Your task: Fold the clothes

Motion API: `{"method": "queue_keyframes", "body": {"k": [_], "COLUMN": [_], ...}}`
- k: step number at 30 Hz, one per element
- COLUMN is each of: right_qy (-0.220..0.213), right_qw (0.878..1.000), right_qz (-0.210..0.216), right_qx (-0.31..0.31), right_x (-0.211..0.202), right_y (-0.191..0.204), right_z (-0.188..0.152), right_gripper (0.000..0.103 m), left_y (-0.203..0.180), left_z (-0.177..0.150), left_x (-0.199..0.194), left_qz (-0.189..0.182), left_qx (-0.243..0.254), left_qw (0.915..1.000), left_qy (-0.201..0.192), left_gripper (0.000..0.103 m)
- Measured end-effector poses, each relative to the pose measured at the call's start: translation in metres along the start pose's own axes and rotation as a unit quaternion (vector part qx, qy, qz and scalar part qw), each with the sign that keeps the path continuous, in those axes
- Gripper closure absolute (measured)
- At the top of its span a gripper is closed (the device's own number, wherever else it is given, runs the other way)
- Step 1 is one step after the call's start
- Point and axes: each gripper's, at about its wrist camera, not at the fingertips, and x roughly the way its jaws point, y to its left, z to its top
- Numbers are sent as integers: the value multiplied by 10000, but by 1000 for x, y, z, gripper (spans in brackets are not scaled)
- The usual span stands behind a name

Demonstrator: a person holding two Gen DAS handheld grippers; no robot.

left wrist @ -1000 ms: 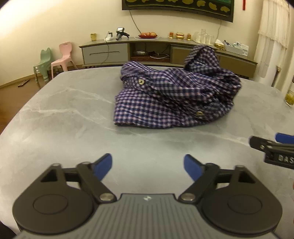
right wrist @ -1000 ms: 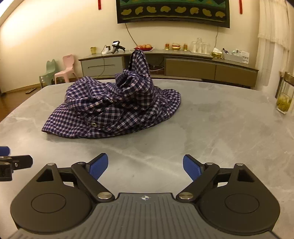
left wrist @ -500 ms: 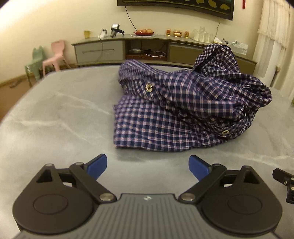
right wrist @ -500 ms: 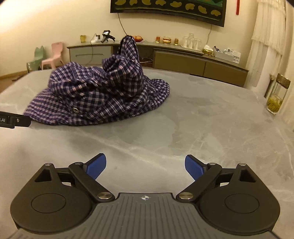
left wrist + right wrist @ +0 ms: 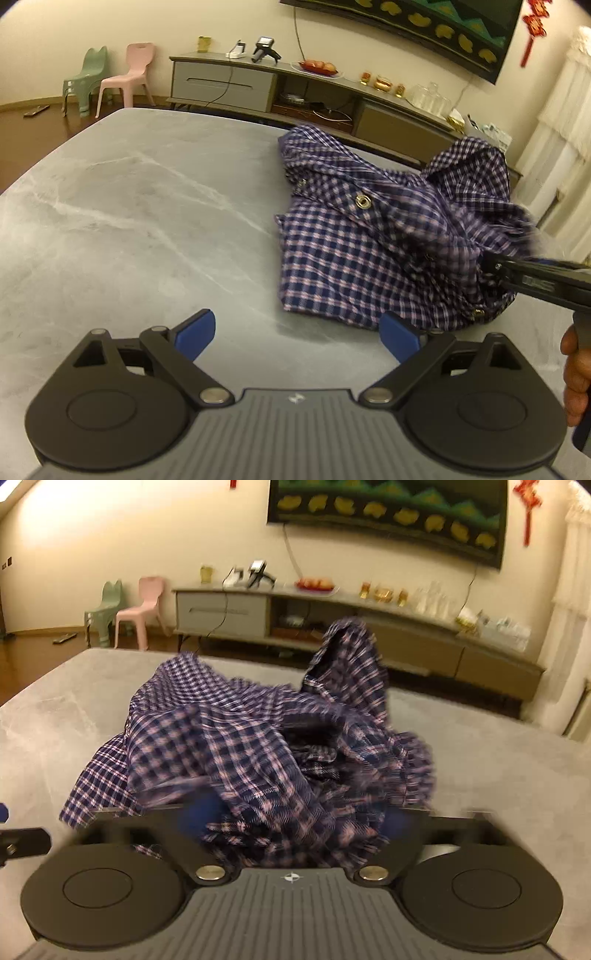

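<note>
Fingers (image 5: 201, 818) of the right gripper (image 5: 295, 819) spread around the crumpled shirt (image 5: 258, 746); left gripper (image 5: 297, 334) open beside it; folding remains.

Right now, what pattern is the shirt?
Navy and pink-white check on the shirt; clearest in the left wrist view.

Crumpled checked shirt (image 5: 354, 254) on grey marble table (image 5: 140, 206)

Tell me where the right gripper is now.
The right gripper is at the near edge of the crumpled plaid shirt, fabric between its open fingers; the left gripper waits beside.
</note>
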Motion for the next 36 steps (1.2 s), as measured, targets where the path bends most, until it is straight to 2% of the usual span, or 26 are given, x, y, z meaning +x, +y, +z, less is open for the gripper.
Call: {"method": "queue_keyframes", "body": {"k": [2,3,5,8,10,12,14,17,18,20,22,23,26,29,30,31,32,33,34,35,36], "right_qy": [-235,-437,-1057,-1970,-2125,-1512,-835,-930,-980,-1079,-1179,-1228,-1377,-1121,-1014,-889,-762,-634,-506,-379,-477], "right_qw": [9997,9990,9939,9780,9746,9869,9937,9935,9932,9925,9915,9909,9889,9844,9793,9779,9770,9758,9744,9727,9740], "right_qz": [29,53,294,578,458,-3,-489,-530,-532,-537,-541,-543,-549,-262,-192,-192,-203,-214,-224,-235,-199], "right_qx": [-25,-65,91,361,548,561,557,394,338,224,111,54,-116,-1331,-1742,-1884,-1983,-2081,-2179,-2276,-2206], "right_x": [-13,-26,-80,-168,-197,-174,-147,-149,-151,-154,-157,-158,-162,-134,-121,-112,-103,-94,-85,-76,-82], "right_y": [0,0,-9,-26,-47,-68,-89,-80,-76,-69,-62,-58,-47,1,17,25,31,37,44,50,49], "right_z": [8,11,15,15,2,-19,-40,-51,-54,-60,-66,-70,-79,-90,-94,-94,-92,-91,-90,-89,-81], "right_gripper": [79,81,82,82,82,81,79,66,50,27,21,13,10,10,12,15,32,73,92,101,103], "left_y": [4,5,6,7,6,3,1,-1,-1,-1,-1,-1,-1,0,1,2,3,4,5,5,6], "left_z": [4,4,4,7,7,5,2,-2,-3,-3,-2,-2,-6,-5,-5,-4,-4,-4,-3,-3,-2], "left_x": [-3,-4,-7,-9,-8,-5,-4,-3,-3,-2,1,2,3,2,1,1,0,0,-1,-2,-2], "left_qz": [-24,-42,-86,-187,-224,-207,-164,-84,-51,-23,-19,-25,-30,-46,-47,-57,-68,-79,-93,-108,-128], "left_qx": [-78,-108,-160,-246,-256,-199,-129,-48,-34,-25,-38,-41,-23,-39,-51,-68,-82,-95,-111,-129,-149], "left_qw": [10000,9999,9998,9995,9994,9996,9998,10000,10000,10000,10000,10000,10000,10000,10000,10000,9999,9999,9999,9999,9998], "left_qy": [-28,-35,-43,-28,-11,10,27,24,9,-1,26,43,78,62,50,41,35,30,26,23,23], "left_gripper": [5,5,5,5,5,5,5,5,5,5,5,5,5,5,5,5,5,5,5,5,5]}}
